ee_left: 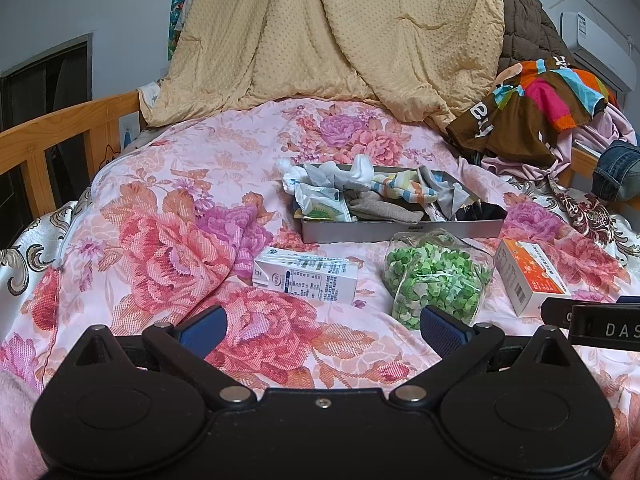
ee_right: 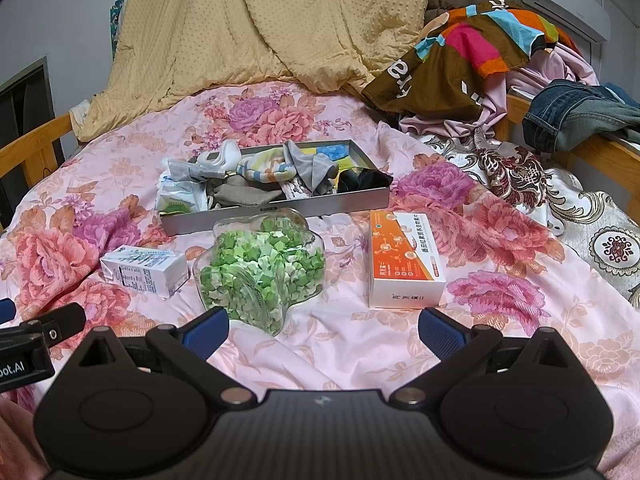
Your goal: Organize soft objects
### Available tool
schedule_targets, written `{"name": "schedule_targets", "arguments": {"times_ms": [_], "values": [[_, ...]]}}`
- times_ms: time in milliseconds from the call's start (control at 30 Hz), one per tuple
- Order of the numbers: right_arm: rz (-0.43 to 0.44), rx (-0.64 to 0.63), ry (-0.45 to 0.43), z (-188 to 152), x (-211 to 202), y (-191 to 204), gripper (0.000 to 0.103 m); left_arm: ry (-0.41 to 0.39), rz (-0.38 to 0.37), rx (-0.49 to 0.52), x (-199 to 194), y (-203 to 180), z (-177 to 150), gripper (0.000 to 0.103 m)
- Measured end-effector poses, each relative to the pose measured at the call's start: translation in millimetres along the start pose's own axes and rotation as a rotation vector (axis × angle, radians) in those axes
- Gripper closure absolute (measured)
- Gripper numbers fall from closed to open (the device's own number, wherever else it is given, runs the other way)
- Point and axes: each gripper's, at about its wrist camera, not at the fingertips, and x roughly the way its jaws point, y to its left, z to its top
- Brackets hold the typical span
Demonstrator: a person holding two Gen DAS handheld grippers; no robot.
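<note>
A grey metal tray (ee_left: 400,229) (ee_right: 280,210) lies on the floral bed cover, holding several socks and soft items: a striped sock (ee_left: 404,186) (ee_right: 264,171), a grey sock (ee_left: 378,209) (ee_right: 240,196), a white soft item (ee_left: 360,170) (ee_right: 226,156) and a wipes packet (ee_left: 320,204) (ee_right: 178,196). My left gripper (ee_left: 322,326) is open and empty, low over the cover in front of the tray. My right gripper (ee_right: 324,328) is open and empty, just behind a clear jar of green pieces (ee_right: 260,272) (ee_left: 436,276).
A white carton (ee_left: 306,278) (ee_right: 146,272) and an orange-white box (ee_left: 528,276) (ee_right: 404,260) lie on the cover near the jar. A yellow blanket (ee_left: 336,36) hangs at the back. Clothes (ee_right: 480,48) pile at the right by the wooden rail (ee_left: 52,136).
</note>
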Motion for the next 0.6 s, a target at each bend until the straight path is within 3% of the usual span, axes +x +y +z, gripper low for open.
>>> {"name": "schedule_targets", "arguments": {"times_ms": [600], "values": [[-0.002,0.001,0.006,-5.6,2.7,-3.1,0.000,0.030,-0.053,-0.063,-2.5,3.6,0.5,0.001]]}}
